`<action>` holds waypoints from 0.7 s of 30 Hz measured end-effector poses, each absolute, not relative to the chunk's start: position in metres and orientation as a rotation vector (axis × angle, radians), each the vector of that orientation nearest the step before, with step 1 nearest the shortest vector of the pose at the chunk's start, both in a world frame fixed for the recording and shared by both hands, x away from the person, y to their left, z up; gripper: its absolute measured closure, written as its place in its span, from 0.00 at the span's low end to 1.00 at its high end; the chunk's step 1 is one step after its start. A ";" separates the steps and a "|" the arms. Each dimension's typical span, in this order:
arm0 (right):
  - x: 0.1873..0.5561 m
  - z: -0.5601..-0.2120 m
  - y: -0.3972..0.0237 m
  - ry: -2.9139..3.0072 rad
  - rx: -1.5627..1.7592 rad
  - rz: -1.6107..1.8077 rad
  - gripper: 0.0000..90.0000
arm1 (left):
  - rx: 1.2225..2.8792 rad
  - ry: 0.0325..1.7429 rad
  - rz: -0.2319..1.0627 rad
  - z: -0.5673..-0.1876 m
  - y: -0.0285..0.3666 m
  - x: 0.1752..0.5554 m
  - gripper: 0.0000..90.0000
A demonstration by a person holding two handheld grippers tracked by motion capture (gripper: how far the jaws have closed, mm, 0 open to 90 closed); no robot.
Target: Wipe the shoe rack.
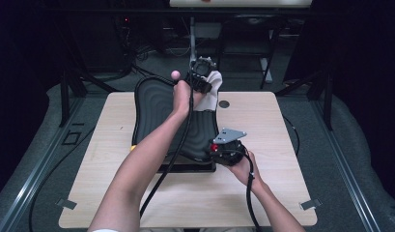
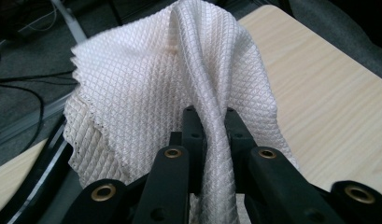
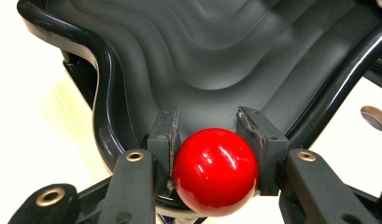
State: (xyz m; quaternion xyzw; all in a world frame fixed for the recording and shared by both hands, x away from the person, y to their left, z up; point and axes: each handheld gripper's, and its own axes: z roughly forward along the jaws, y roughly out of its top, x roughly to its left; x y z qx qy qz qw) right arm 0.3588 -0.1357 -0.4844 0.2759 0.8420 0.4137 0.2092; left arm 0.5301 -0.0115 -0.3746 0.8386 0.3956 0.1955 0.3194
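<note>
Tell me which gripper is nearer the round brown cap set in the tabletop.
Left. The left gripper, its fingers shut on the white cloth, is just left of the cap. The right gripper, clamping the red ball, sits farther toward the person.

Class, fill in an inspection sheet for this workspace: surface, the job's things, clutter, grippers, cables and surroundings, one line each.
Surface: light wooden table, with a round dark hole near its far edge.
Job's things: white waffle-weave cloth held up over the far end of the black ridged tray; red ball at the tray's near end.
Clutter: nothing seen.
Grippers: left hand-held gripper shut on the cloth; right hand-held gripper shut on the red ball.
Cables: one black cable trails from each gripper across the table.
Surroundings: dark floor with metal frame legs and loose wires behind the table.
</note>
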 end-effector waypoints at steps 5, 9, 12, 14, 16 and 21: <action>0.359 -0.485 -0.136 2.337 0.768 1.160 0.66 | 2.215 1.004 0.484 -0.381 -0.012 0.521 0.91; 0.359 -0.485 -0.136 2.337 0.769 1.163 0.66 | 2.220 0.981 0.462 -0.386 -0.011 0.514 0.91; 0.359 -0.485 -0.136 2.336 0.768 1.160 0.66 | 2.227 0.965 0.453 -0.389 -0.010 0.509 0.91; 0.359 -0.485 -0.136 2.336 0.767 1.160 0.66 | 2.228 0.958 0.449 -0.391 -0.009 0.505 0.91; 0.359 -0.485 -0.136 2.335 0.767 1.160 0.66 | 2.230 0.952 0.438 -0.394 -0.007 0.502 0.91; 0.359 -0.486 -0.137 2.335 0.760 1.161 0.66 | 2.223 0.936 0.415 -0.400 -0.002 0.494 0.91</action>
